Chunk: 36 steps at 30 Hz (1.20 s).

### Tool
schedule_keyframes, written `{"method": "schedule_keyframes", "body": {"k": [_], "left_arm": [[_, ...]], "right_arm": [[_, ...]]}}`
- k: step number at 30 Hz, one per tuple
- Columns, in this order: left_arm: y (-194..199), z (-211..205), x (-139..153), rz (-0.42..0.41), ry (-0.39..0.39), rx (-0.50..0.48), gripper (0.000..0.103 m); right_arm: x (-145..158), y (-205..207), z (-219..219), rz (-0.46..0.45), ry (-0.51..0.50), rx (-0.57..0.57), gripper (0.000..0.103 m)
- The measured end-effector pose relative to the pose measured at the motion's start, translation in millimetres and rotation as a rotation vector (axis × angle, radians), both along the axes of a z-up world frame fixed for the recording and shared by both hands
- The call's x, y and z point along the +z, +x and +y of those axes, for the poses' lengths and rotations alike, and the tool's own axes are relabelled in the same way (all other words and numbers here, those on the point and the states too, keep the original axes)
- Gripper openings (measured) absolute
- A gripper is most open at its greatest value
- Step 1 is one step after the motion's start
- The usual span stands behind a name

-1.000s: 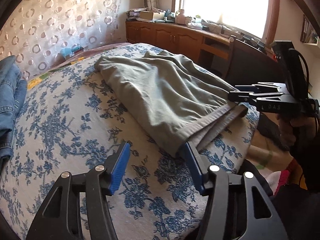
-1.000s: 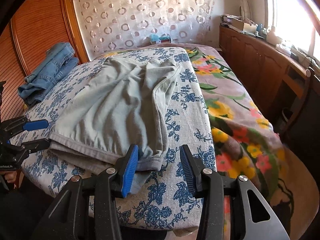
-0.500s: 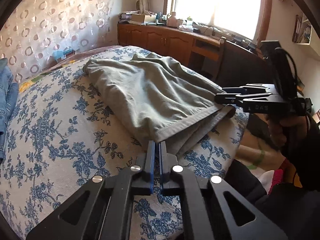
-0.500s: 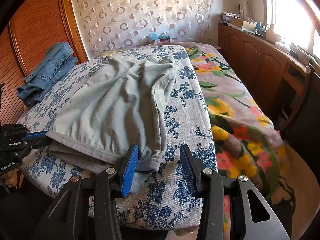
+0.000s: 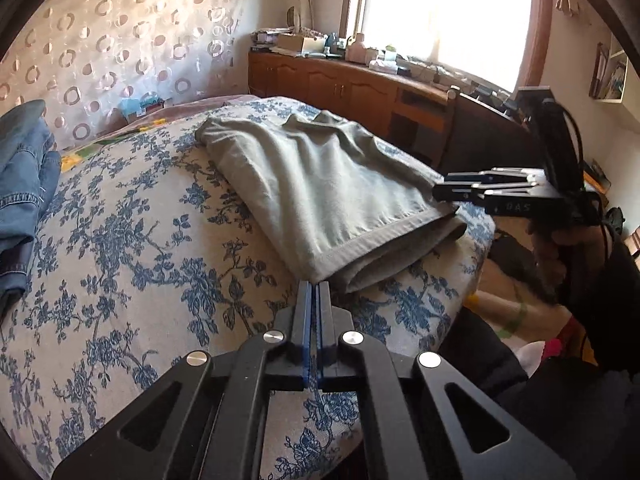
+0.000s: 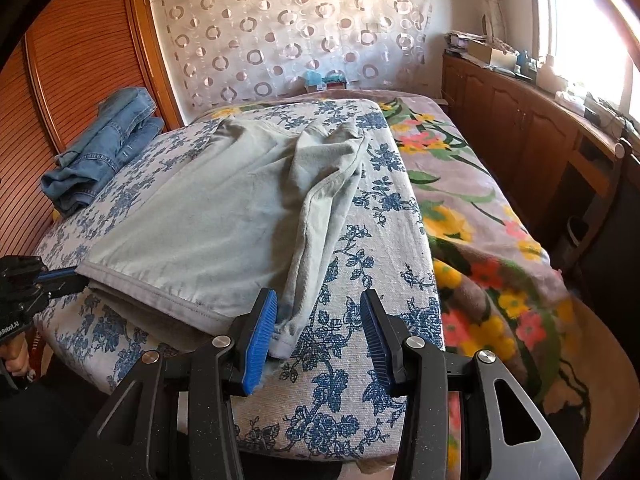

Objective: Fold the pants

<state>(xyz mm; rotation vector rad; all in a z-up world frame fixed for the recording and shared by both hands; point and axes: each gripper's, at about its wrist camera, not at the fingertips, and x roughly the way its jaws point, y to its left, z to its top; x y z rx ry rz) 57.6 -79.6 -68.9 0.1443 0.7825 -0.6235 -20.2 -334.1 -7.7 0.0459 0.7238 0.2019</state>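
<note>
On the bed (image 6: pixel 352 396), atop its blue-flowered cover, we found the pants (image 6: pixel 224 220) lying flat with the legs running away from us and the hemmed near edge close to the bed's front edge.

Step in hand, as we judged it: taking hold of the two near corners ahead of a fold.

1. Left gripper (image 5: pixel 314 286): its jaws were clenched together at the near left corner of the pants. In the left wrist view the tips met the hem exactly at that corner; in the right wrist view the same gripper (image 6: pixel 66 276) touched the hem's left end. We could not tell for certain whether cloth was pinched between the pads.
2. Right gripper (image 6: pixel 318 330): its jaws stood released and apart, straddling the near right corner. The left pad sat just beside the cloth and the right pad stood clear over the cover.

Next move, in our judgement: clench the right gripper on its corner, confirm the left grip, then raise both corners evenly and carry them toward the far end.

Jeans (image 6: pixel 100 148) lay well apart at the far left.
</note>
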Motion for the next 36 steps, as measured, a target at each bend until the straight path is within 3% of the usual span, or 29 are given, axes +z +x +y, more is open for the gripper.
{"method": "schedule_keyframes", "body": {"k": [6,10,13,23,24,27,36], "left_arm": [[7.4,1.0,-4.4,0.024,0.016,0.028,0.004],[8.1,-1.5,-5.8,0.023,0.031,0.024,0.030],[8.0,-6.9,-9.0,0.031,0.038,0.003,0.040],[18.3,-27.9,-18.6,0.017,0.090,-0.022,0.040],[18.1,-27.3,-16.7,0.008,0.081,-0.023,0.038],[15.9,-23.6,-11.9,-0.012,0.062,-0.014,0.013],[10.6,9.2,6.5,-0.056,0.012,0.072,0.011]], "right_arm": [[-0.3,0.5,-2.3,0.007,-0.001,-0.007,0.045],[0.0,-0.3,-3.6,0.006,-0.002,-0.011,0.045],[-1.5,0.7,-3.7,0.010,-0.002,-0.014,0.045],[-2.8,0.8,-6.6,0.017,0.005,-0.020,0.045],[-3.0,0.9,-6.8,0.018,0.006,-0.021,0.045],[-4.2,0.6,-6.3,0.021,0.009,-0.020,0.045],[0.7,-0.6,4.3,0.012,0.030,0.017,0.045]]}}
